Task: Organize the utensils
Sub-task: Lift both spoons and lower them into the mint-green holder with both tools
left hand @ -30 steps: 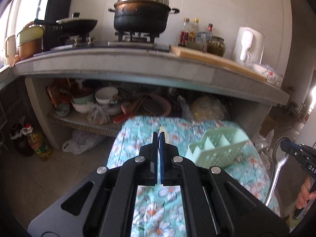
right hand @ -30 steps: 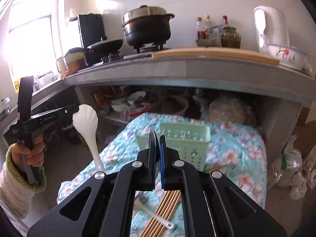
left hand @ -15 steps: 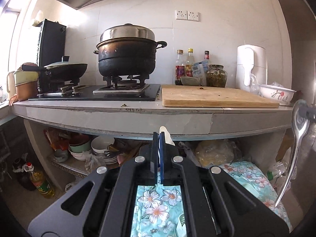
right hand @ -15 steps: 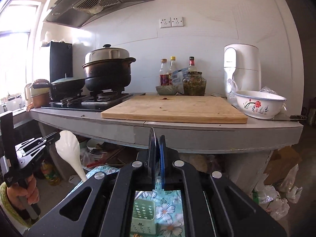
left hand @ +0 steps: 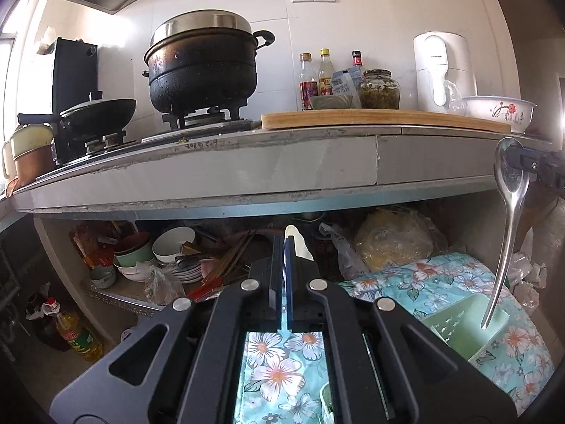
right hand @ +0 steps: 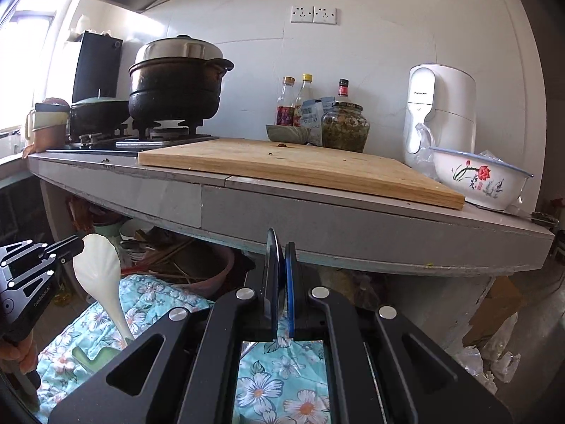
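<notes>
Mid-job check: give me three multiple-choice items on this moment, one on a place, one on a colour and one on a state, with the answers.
1. Where does the handle end of the metal spoon in the right tool point?
A) down towards the green basket
B) onto the cutting board
C) into the flowered bowl

2. What colour is the other spoon, held in the left tool?
A) red
B) white
C) black

3. How is the black pot on the stove?
A) lid on
B) lid off
C) tipped over

Answers:
1 A: in the left wrist view the handle hangs over the basket.
2 B: the right wrist view shows it white, gripped at its bowl.
3 A: the steel lid sits on top.
</notes>
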`<state>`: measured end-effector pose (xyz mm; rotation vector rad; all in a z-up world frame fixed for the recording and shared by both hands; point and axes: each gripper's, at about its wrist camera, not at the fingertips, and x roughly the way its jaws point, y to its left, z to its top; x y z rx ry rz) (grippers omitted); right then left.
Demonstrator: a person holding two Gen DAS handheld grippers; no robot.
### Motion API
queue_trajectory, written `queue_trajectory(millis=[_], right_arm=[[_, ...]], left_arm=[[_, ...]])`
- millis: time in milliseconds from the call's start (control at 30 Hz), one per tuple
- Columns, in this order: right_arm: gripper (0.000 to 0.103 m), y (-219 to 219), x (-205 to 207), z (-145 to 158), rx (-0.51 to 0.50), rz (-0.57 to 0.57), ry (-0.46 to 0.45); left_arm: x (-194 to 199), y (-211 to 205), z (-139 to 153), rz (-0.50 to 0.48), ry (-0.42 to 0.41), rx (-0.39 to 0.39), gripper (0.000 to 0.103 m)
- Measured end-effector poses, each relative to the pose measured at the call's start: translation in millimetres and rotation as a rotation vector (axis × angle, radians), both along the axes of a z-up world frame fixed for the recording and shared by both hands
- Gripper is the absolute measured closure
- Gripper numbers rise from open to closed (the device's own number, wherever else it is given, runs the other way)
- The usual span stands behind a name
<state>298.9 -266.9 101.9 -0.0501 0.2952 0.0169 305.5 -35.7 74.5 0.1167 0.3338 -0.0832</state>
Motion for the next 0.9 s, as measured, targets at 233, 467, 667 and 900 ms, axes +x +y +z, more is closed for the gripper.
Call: queue_trajectory(millis=[233,467,667,900], right_arm=[[0.099,6,3,-19,-0.023,0.020,0.017],[0.099,5,1,-34,-0.015,0.031,0.036],[0.099,1,-1,-25,-0.001,0.028,0.011],[0.099,2,-2,-26,0.000,0.029,0.017]], left_arm=[[4,-3,-21,-0.020,0.048,0.008,0.102],[3,10,-14,0.006,0.042,-0.038,0.102],[-17,33,27,-0.014,-0.019,-0.138,0.102],[-45,36,51,-0.058,-0.080,-0.144,0.102]])
